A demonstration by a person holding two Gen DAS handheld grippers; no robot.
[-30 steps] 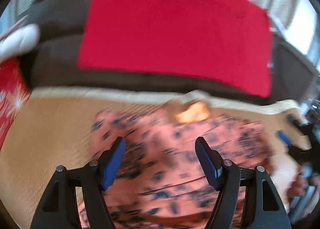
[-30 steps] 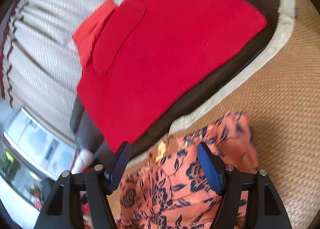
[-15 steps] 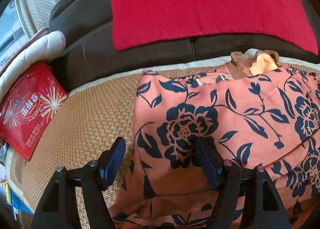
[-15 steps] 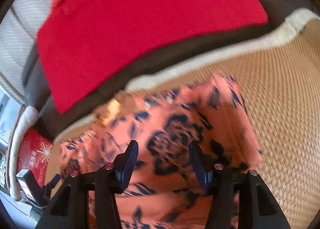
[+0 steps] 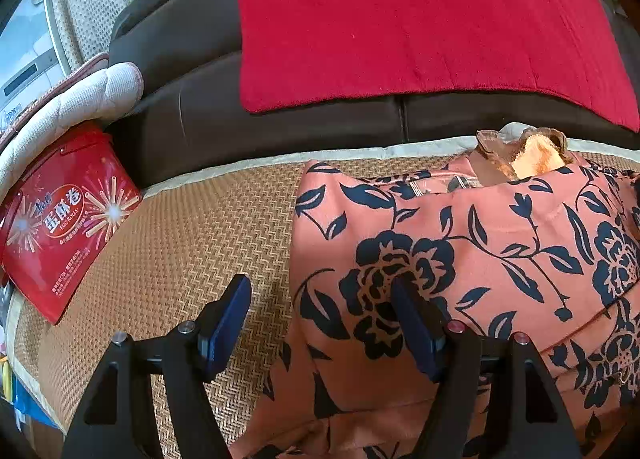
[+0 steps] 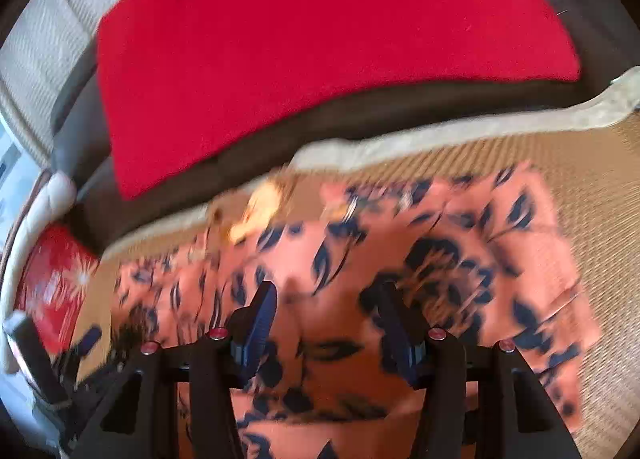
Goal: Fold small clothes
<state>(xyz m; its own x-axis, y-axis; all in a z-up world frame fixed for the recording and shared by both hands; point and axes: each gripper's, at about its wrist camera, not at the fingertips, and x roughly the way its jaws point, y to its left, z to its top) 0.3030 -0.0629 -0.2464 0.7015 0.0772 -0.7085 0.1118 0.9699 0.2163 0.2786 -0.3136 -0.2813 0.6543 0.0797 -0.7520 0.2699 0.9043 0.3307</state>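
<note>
the coral floral garment (image 5: 460, 259) lies on the woven mat (image 5: 172, 259) near the dark sofa. left gripper (image 5: 324, 323) and right gripper (image 6: 324, 323) hover over it, jaws apart, holding nothing.

The right wrist view is motion-blurred; the floral garment (image 6: 400, 259) runs off the bottom edge, its shape perhaps folded.

A salmon-orange garment (image 5: 460, 243) printed with dark navy flowers and leaves lies spread before me on the woven straw mat (image 5: 180, 251), its upper layer folded over in a smooth panel. Its collar end, with a tan tag (image 5: 536, 155) showing, points toward the mat's pale far border, while lower edges bunch in loose creases.
</note>
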